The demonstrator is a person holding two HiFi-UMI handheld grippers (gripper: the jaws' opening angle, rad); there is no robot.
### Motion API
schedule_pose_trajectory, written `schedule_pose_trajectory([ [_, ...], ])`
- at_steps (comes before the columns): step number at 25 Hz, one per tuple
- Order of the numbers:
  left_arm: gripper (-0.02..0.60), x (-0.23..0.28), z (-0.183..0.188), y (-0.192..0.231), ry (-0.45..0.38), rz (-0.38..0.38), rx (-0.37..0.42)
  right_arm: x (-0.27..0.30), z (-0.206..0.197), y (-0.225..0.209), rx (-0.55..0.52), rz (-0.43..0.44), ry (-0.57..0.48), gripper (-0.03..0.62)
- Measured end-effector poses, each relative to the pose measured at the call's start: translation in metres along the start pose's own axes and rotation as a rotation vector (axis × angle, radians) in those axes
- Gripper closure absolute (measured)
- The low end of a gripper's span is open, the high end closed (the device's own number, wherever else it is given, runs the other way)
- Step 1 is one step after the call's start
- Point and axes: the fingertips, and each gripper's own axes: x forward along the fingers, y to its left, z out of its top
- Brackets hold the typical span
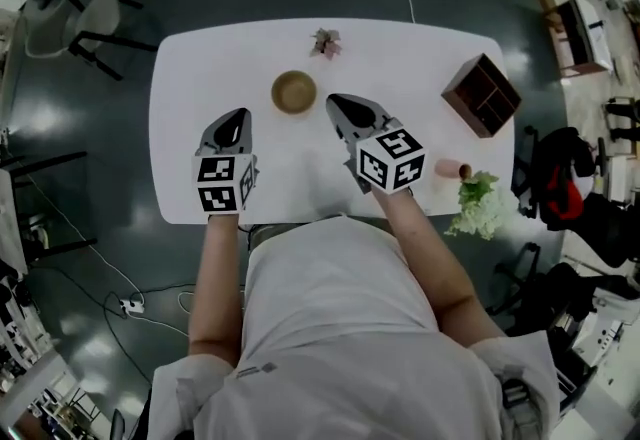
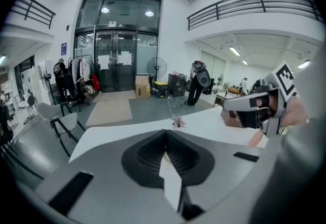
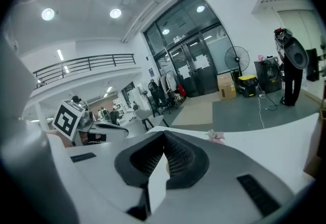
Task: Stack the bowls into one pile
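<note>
Holding both tools low over the near tabletop [image 1: 200, 68], the person has the left hand-held gripper [image 1: 237, 118] and right hand-held gripper [image 1: 337, 102] with jaws pressed together, nothing between them. Just beyond, between the 2, sits 1 wooden bowl [image 1: 294, 91]; whether others nest inside it I cannot tell. No loose bowl shows, so the pile is likely complete. Should another go on, part the jaws first, pinch its rim, then lower it level and centred. Farther off lies a small flower [image 1: 326, 43].
</note>
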Motion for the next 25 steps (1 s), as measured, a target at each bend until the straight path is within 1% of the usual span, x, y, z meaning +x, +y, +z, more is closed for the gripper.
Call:
schedule_pose_trajectory([
  [4, 0.578, -0.018, 0.017, 0.011, -0.086, 0.005, -0.062, 0.003, 0.026, 0.017, -0.043, 0.014, -0.057, 0.586],
  [6, 0.578, -0.026, 0.024, 0.015, -0.123, 0.011, -0.072, 0.003, 0.036, 0.025, -0.071, 0.018, -0.079, 0.586],
  [9, 0.578, -0.037, 0.034, 0.019, -0.175, 0.017, -0.067, 0.002, 0.047, 0.035, -0.111, 0.023, -0.110, 0.586],
  [12, 0.578, -0.045, 0.041, 0.018, -0.219, 0.001, -0.055, 0.001, 0.055, 0.043, -0.141, 0.029, -0.136, 0.586],
  [19, 0.578, -0.068, 0.053, 0.022, -0.299, -0.009, -0.045, -0.002, 0.064, 0.063, -0.171, 0.037, -0.170, 0.586],
  [25, 0.578, -0.080, 0.056, 0.030, -0.331, -0.005, -0.040, -0.004, 0.066, 0.077, -0.237, 0.003, -0.199, 0.588],
])
